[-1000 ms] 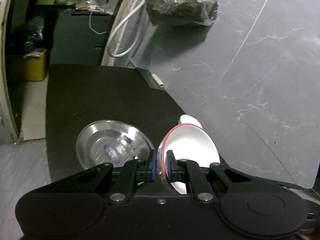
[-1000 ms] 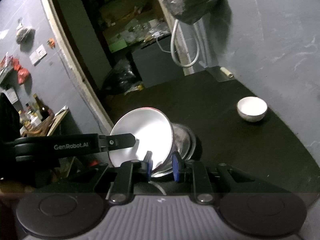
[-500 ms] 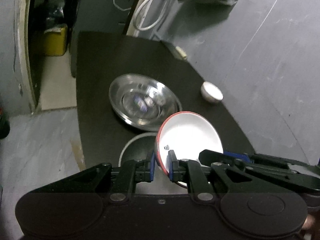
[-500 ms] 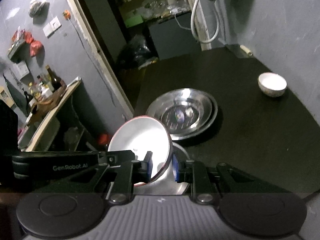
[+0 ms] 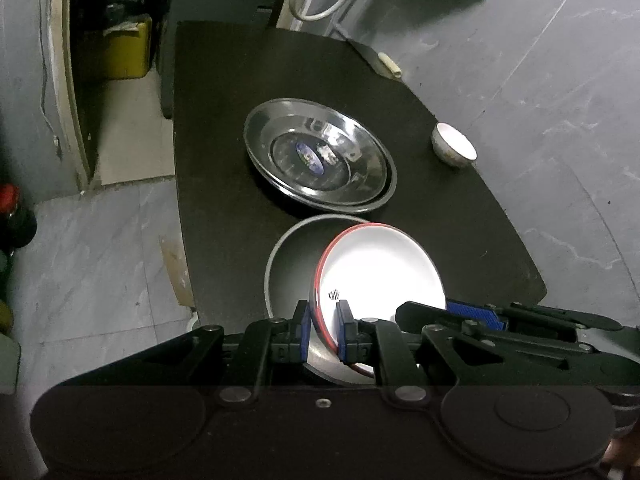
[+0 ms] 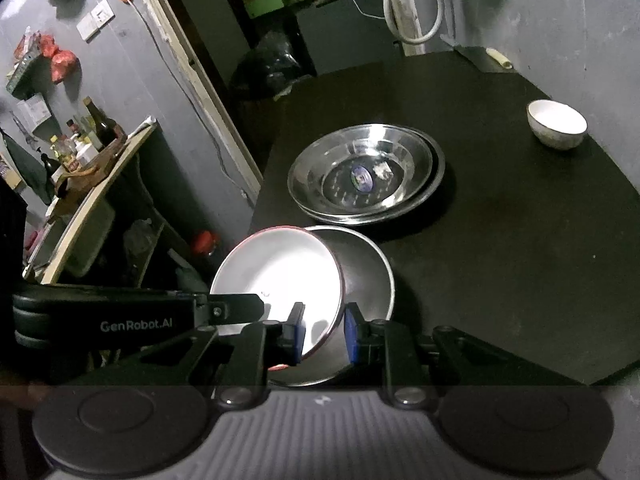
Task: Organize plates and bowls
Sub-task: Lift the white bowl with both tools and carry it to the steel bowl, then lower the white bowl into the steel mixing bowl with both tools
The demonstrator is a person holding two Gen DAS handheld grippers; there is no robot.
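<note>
A white bowl with a red rim (image 5: 380, 268) (image 6: 276, 276) hangs tilted over a grey plate (image 5: 292, 264) (image 6: 364, 268) at the near edge of the black table (image 5: 460, 220) (image 6: 500, 220). My left gripper (image 5: 323, 330) is shut on the bowl's rim. My right gripper (image 6: 323, 330) is shut on the opposite rim. Stacked steel plates (image 5: 320, 156) (image 6: 366, 174) sit mid-table. A small white bowl (image 5: 454, 150) (image 6: 556, 124) sits at the right.
A grey wall runs along the table's right side. A doorway with a yellow bin (image 5: 124, 52) lies to the left. A shelf with bottles (image 6: 84, 140) stands left of the table. A white hose (image 6: 412, 4) hangs at the back.
Both grippers drew back and up from the steel plates with the red-rimmed bowl, which now hangs over the grey plate. The steel plates and small bowl stayed put.
</note>
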